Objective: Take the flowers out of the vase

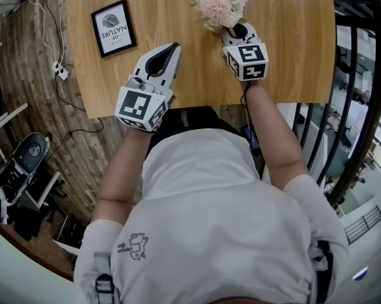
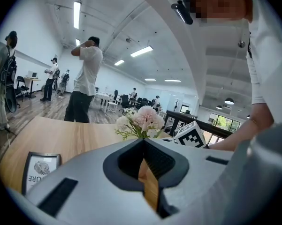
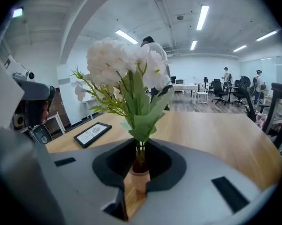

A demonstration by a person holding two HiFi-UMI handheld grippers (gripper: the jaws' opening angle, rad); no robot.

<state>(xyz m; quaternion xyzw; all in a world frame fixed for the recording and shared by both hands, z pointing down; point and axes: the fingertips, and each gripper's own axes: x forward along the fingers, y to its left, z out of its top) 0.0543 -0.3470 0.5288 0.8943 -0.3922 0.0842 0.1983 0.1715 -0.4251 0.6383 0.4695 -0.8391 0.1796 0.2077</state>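
**Pink Blooms, Pale Wood**

The flowers [image 1: 217,4] are blush pink and white over green leaves (the vase [image 3: 140,179] is tan). The table [image 1: 291,56] shows light wood grain. The framed print [image 1: 113,27] is black-edged. The left gripper [image 1: 175,46] and right gripper [image 1: 232,31] are grey, with black-and-white checked cubes [image 1: 139,106].

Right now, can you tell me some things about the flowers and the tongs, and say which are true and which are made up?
1. The flowers stand in the vase. True.
2. The left tongs hold the flowers. False: they hold nothing and are off to one side of the flowers.
3. A framed picture lies on the wooden table. True.
4. The right tongs hang high above the vase. False: they are shut on it.
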